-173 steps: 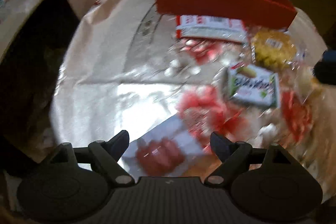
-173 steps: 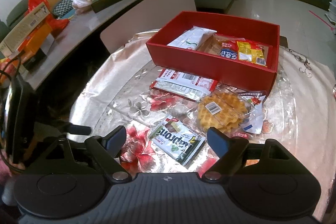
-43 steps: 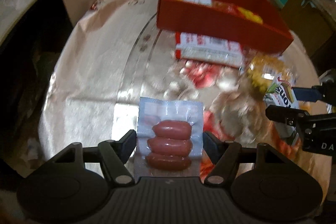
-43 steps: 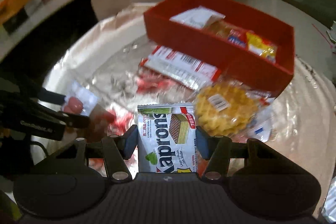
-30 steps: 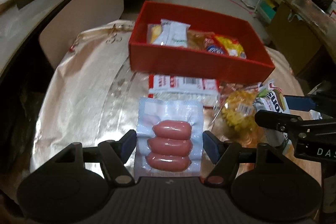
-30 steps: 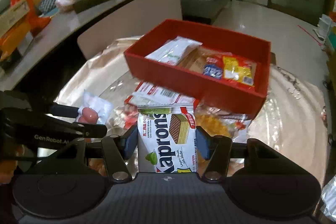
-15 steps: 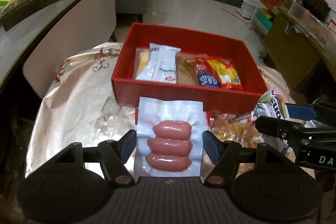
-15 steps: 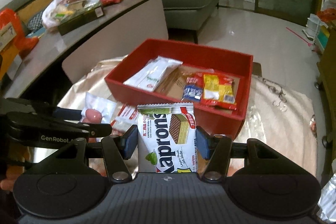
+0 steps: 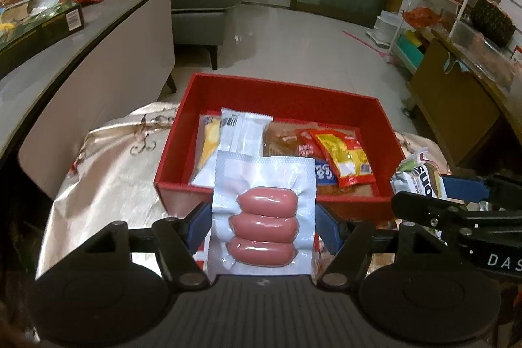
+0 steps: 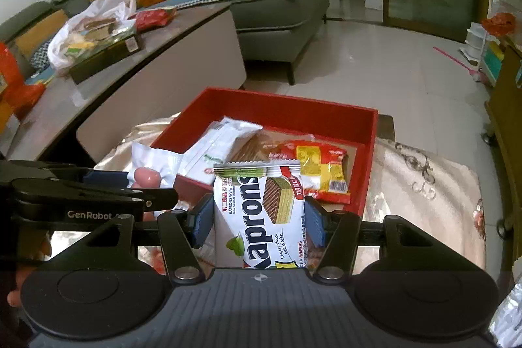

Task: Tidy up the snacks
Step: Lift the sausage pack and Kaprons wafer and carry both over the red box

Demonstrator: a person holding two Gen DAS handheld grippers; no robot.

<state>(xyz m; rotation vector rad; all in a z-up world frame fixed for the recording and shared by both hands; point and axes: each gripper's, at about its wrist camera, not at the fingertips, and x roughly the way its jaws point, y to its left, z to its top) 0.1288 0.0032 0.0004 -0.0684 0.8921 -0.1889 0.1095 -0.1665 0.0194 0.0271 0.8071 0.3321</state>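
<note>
My left gripper (image 9: pixel 263 222) is shut on a clear vacuum pack of three pink sausages (image 9: pixel 264 219), held up in front of the near wall of the red box (image 9: pixel 280 97). My right gripper (image 10: pixel 257 217) is shut on a white and green Kaprons wafer pack (image 10: pixel 261 214), also lifted before the red box (image 10: pixel 280 106). The box holds a white packet (image 9: pixel 243 132), a brown packet and a red and yellow packet (image 9: pixel 342 158). In the left wrist view the right gripper with the wafer pack (image 9: pixel 419 176) shows at the right edge. The right wrist view has the left gripper with the sausage pack (image 10: pixel 150 172) at its left.
The box stands at the far end of a round table under a shiny floral cloth (image 9: pixel 111 158). A long grey counter (image 10: pixel 98 74) with bags and boxes runs along the left. Beyond lie a grey sofa (image 10: pixel 280 2), tiled floor and a wooden cabinet (image 9: pixel 456 106) at right.
Both grippers have risen and moved toward the red box with their packs still gripped. The box's inside now shows fully, and the loose snacks on the cloth have dropped out of sight.
</note>
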